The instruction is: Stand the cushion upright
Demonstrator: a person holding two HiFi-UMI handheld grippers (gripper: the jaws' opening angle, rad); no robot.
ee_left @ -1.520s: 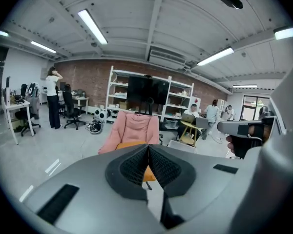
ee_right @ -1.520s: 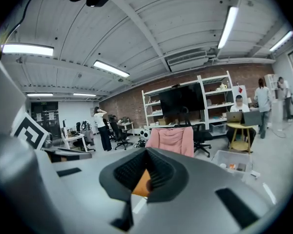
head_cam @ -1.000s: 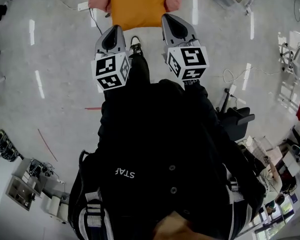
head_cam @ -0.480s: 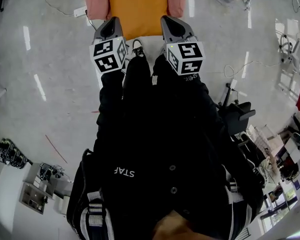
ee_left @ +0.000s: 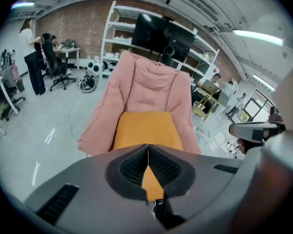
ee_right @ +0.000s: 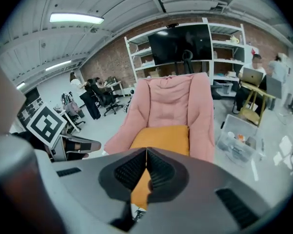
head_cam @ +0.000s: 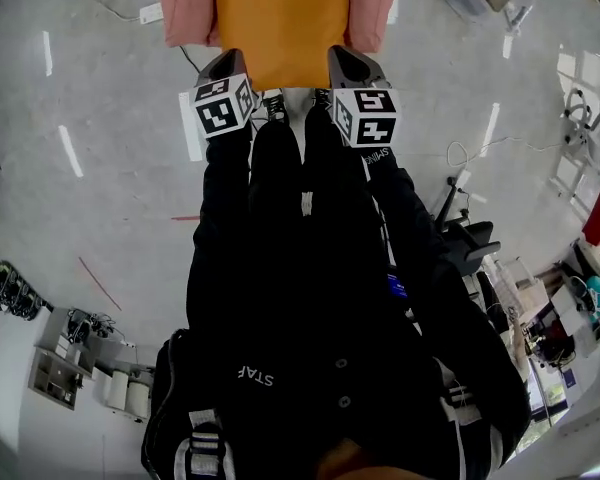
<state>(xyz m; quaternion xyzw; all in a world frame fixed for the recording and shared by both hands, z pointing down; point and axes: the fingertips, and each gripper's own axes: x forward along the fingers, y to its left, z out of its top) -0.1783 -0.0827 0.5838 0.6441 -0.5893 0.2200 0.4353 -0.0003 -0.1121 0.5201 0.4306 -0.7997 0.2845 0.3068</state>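
You held the left gripper [head_cam: 224, 61] and right gripper [head_cam: 346, 58] with jaws closed and empty, one at each near corner of the orange cushion [head_cam: 280, 23], which lay flat on the pink chair [head_cam: 185, 8], probably lined up for a two-sided lift.

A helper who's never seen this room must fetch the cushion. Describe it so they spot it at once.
Find the big pink padded chair in front of the white shelving. On its seat lies the cushion, flat between the chair's arms; it is the only plain orange rectangle amid all the pink.
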